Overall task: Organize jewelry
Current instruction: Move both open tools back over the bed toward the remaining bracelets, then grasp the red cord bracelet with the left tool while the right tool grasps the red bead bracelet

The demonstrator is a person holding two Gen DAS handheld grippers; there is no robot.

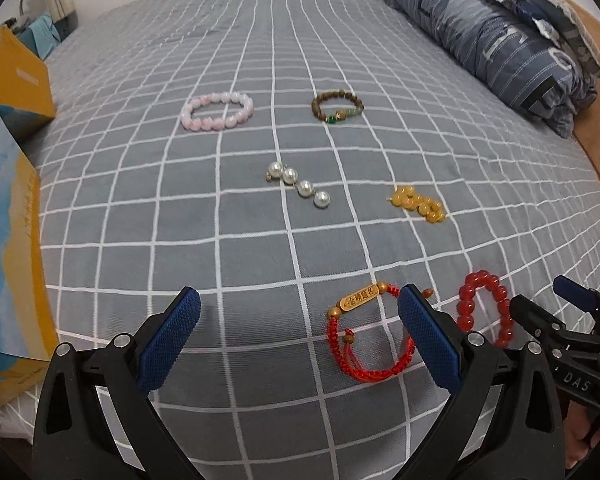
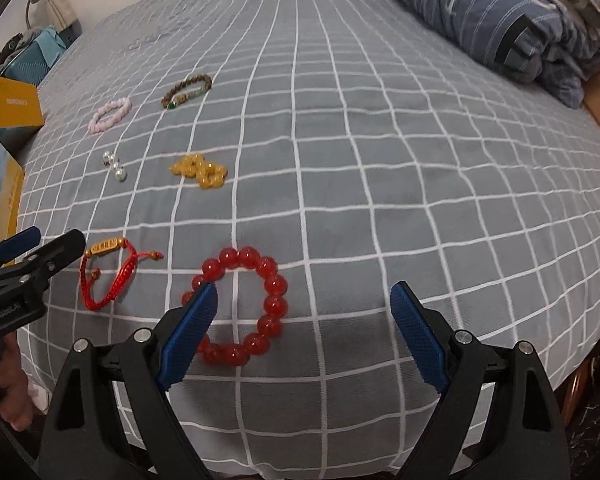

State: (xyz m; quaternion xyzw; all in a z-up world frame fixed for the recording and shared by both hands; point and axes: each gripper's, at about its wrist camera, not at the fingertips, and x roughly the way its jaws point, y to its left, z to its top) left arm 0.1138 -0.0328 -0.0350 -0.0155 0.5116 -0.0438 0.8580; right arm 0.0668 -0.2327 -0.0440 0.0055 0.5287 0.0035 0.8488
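Two grippers, both spread wide, empty. Right gripper (image 2: 304, 300) nearest red bead bracelet (image 2: 236, 306), lying flat on bedspread (image 2: 380, 160) at its 10 o'clock, probably under left fingertip. Left gripper (image 1: 298, 308) nearer red cord bracelet (image 1: 366, 336), 2 o'clock.

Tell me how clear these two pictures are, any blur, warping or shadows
Left wrist view: fisheye bends the white grid lines of the grey checked bedspread and darkens the corners; the pink bead bracelet looks slightly soft. Right wrist view: same warping; a soft shadow lies on the bedspread under the glossy red bead bracelet; no harsh glare.
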